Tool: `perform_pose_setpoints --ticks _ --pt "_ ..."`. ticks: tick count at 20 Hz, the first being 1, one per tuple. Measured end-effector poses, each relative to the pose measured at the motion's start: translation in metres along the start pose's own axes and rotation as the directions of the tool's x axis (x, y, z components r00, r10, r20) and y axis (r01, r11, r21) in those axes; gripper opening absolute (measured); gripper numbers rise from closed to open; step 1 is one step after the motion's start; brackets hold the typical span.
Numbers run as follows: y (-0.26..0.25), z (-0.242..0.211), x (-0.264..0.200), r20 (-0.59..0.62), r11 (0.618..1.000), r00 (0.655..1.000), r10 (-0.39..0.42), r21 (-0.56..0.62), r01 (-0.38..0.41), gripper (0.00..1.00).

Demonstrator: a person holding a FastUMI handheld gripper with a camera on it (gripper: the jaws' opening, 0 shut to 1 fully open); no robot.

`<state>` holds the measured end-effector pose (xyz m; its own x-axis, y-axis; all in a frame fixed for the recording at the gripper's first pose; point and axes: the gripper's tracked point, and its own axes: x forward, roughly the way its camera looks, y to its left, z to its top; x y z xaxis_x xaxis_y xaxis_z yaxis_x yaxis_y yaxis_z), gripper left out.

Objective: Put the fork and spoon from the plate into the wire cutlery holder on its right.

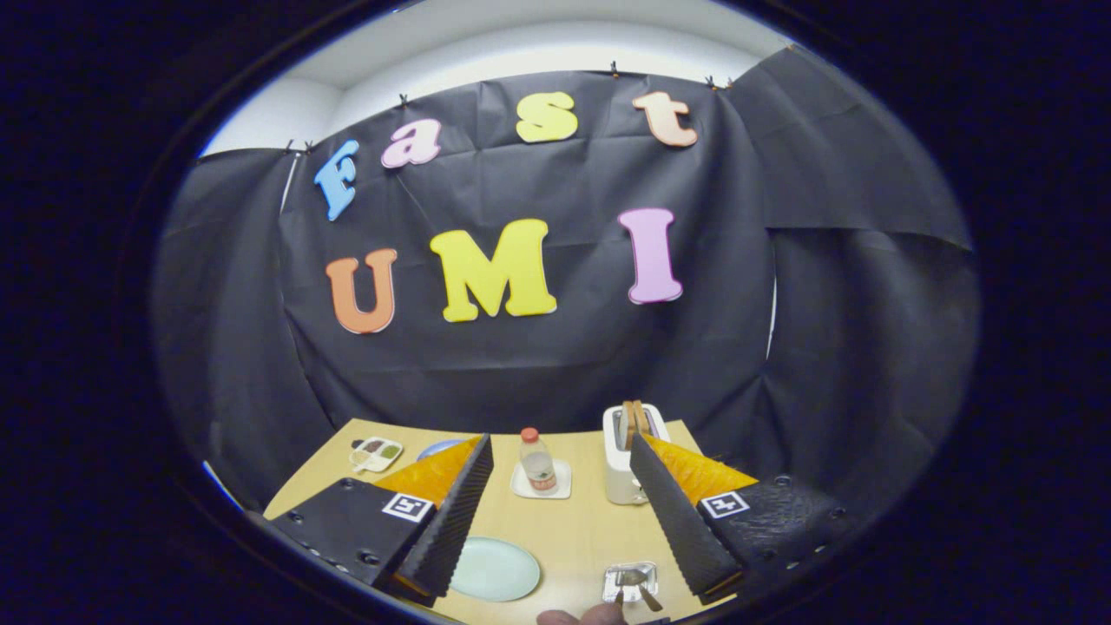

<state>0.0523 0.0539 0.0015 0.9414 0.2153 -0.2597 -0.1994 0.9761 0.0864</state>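
Two utensils [634, 592] lying in the wire cutlery holder [631, 571], handles poking out over its near rim toward the camera; too small to say which is the fork and which the spoon. Plate [495, 569] just to the holder's left, pale green and bare as far as can be seen, though partly tucked under the left finger. Judging from that: both transfers done, nothing left on the plate to fetch, task at or very near its end.

Tongs [560, 441] released, fingers spread wide with nothing between them, held above the bench [573, 529] and looking down over it. Holder between the fingers and close to their base, nearer the right one; plate beside the left one. No contact with either.

Farther along the bench, beyond the fingertips: a small bottle [539, 463] with a red cap standing upright on a white square coaster [560, 488], a white toaster [627, 456] with slices standing up in its slots, and off behind the left finger a small divided dish [375, 453] next to the edge of a blue plate [437, 449]. None of these part of the job.

At the near edge of the bench, a person's fingertip [580, 617] close to the holder.

Remaining, if anything: only drawing the tongs clear, and perhaps checking that both pieces sit securely rather than leaning out.
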Motion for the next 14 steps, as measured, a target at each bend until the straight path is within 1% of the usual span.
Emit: perform_pose_setpoints --ticks 3,5,7,14 --pt "0.007 -0.011 -0.011 0.034 1.000 0.999 -0.007 0.001 0.007 0.96" --pt "0.010 -0.012 -0.017 0.061 1.000 0.998 -0.012 0.010 0.011 0.96" --pt "0.009 -0.013 -0.024 0.086 1.000 0.996 -0.015 -0.006 0.016 0.96" --pt "0.017 -0.014 -0.031 0.098 1.000 0.995 0.005 -0.014 -0.004 0.96"
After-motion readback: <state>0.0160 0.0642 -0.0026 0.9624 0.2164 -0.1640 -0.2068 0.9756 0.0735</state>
